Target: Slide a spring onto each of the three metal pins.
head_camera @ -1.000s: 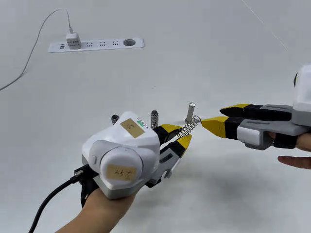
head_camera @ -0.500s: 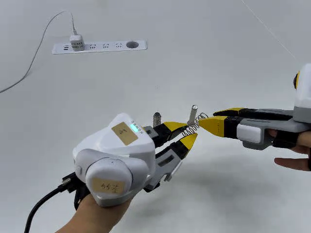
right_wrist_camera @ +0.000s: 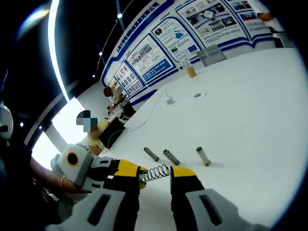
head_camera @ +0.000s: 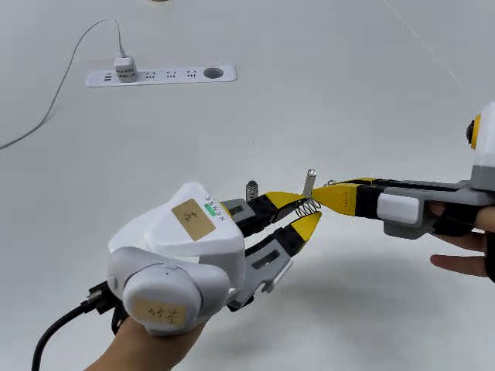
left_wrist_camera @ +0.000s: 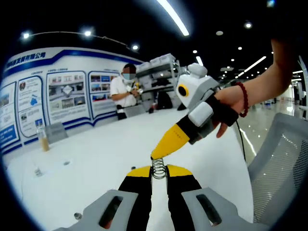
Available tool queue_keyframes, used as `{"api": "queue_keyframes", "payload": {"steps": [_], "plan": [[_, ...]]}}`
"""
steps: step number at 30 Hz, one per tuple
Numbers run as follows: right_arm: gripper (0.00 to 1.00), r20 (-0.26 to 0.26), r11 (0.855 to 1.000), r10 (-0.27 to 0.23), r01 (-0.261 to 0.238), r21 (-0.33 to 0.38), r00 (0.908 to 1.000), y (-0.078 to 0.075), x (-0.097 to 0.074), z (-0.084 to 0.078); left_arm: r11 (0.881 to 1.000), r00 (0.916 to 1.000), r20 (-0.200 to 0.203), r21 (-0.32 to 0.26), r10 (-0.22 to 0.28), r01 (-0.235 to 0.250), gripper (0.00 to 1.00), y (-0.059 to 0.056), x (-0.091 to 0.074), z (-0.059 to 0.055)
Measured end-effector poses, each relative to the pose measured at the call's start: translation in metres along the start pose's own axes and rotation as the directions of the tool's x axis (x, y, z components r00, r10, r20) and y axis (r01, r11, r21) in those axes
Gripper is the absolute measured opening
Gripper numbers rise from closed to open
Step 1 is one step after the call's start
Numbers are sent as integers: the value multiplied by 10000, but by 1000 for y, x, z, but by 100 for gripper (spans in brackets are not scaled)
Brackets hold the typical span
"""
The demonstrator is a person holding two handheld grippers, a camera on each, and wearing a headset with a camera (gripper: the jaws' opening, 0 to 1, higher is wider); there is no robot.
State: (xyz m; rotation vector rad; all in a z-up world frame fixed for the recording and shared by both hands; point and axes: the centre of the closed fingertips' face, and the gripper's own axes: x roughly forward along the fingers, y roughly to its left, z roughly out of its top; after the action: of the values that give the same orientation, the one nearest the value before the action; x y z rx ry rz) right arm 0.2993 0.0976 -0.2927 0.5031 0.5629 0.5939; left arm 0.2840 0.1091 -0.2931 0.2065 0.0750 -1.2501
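Left gripper [left_wrist_camera: 159,171] pinches spring [head_camera: 308,206]; right gripper [right_wrist_camera: 156,173] spread, touching spring | bare pin [head_camera: 309,182] near

Head view: set high behind the left gripper [head_camera: 305,210] and right gripper [head_camera: 329,195], facing forward and down on the white table [head_camera: 371,100], at close range. Each gripper view sits low, looking along its own jaws at the opposite gripper, very near. All three share the spring [head_camera: 308,206] and power strip [head_camera: 162,76]; both gripper views share the display wall [left_wrist_camera: 57,96].
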Motion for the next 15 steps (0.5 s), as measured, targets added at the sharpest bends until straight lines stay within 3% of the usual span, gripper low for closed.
{"api": "queue_keyframes", "payload": {"steps": [6, 15], "plan": [[23, 49, 9996, 88, -89, 261, 9999, 2, 0, 1, 10000, 9997, 239, 59, -5, 4, 10, 1, -1, 6], [20, -85, 9996, -92, 89, -285, 9999, 2, 2, 1, 10000, 10000, -22, 63, 39, -39, 10, 1, 0, 1]]}}
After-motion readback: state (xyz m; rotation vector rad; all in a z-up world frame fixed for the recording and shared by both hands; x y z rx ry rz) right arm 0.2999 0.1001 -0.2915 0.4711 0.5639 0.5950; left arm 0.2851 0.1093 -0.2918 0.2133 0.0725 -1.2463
